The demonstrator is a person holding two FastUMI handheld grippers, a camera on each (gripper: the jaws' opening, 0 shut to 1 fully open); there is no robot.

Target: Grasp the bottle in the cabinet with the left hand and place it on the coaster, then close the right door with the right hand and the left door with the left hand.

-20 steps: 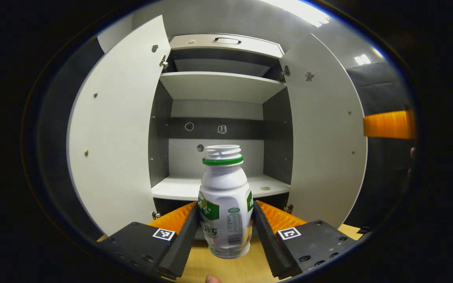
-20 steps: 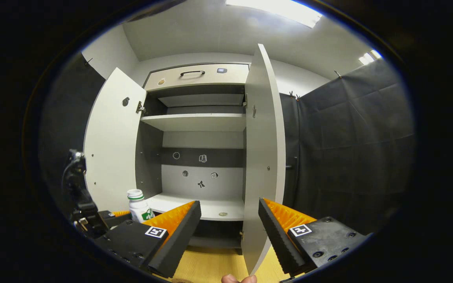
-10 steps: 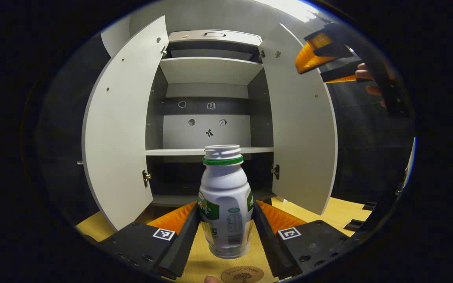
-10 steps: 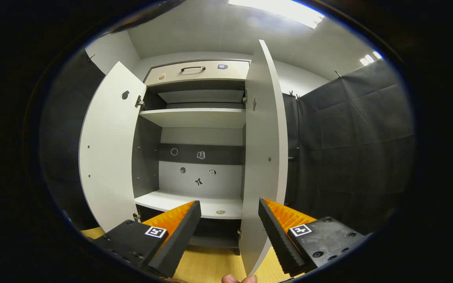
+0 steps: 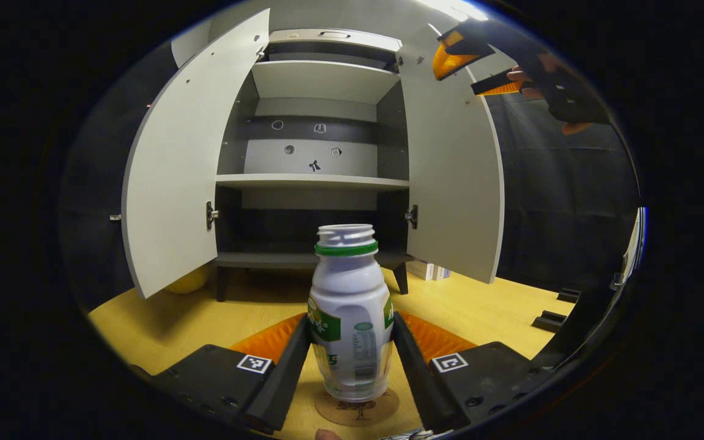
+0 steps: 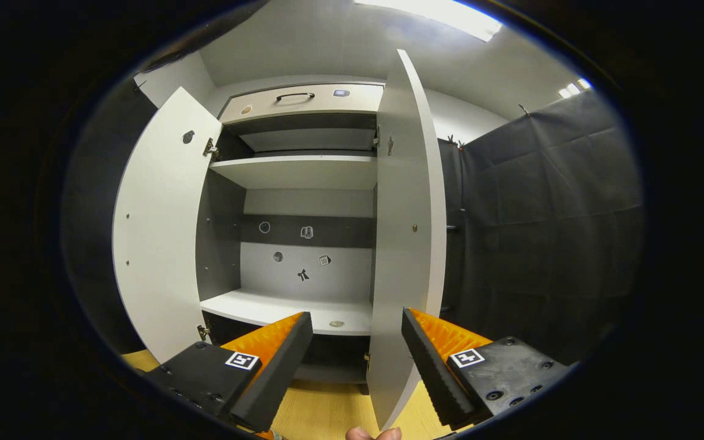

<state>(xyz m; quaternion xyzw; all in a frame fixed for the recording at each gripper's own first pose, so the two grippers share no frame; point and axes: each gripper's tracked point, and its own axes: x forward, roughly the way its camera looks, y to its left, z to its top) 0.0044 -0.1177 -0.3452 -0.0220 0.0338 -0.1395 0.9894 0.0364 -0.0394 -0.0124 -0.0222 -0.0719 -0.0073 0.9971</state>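
My left gripper [image 5: 351, 357] is shut on a white bottle [image 5: 350, 311] with a green neck ring and green label, held upright. Its base sits just over a round brown coaster [image 5: 356, 409] on the yellow table; I cannot tell whether they touch. Behind stands the grey cabinet [image 5: 318, 122] with its left door [image 5: 184, 159] and right door [image 5: 453, 177] both open. My right gripper [image 6: 357, 354] is open, with the edge of the right door [image 6: 404, 232] showing between its fingers, farther off. It also appears high at the right [image 5: 471, 64] in the left gripper view, held by a hand.
The cabinet shelves [image 6: 288, 305] hold nothing large; small stickers mark the back panel [image 6: 303, 256]. A drawer with a handle [image 6: 294, 96] tops the cabinet. A yellow ball-like object [image 5: 187, 282] lies under the left door. Small boxes [image 5: 428, 270] sit behind the right door. Black cloth walls [image 6: 541, 232] stand to the right.
My left gripper has drawn back and down with the bottle, bringing the coaster under it and the cabinet farther away. My right gripper has crept slightly closer to the right door.
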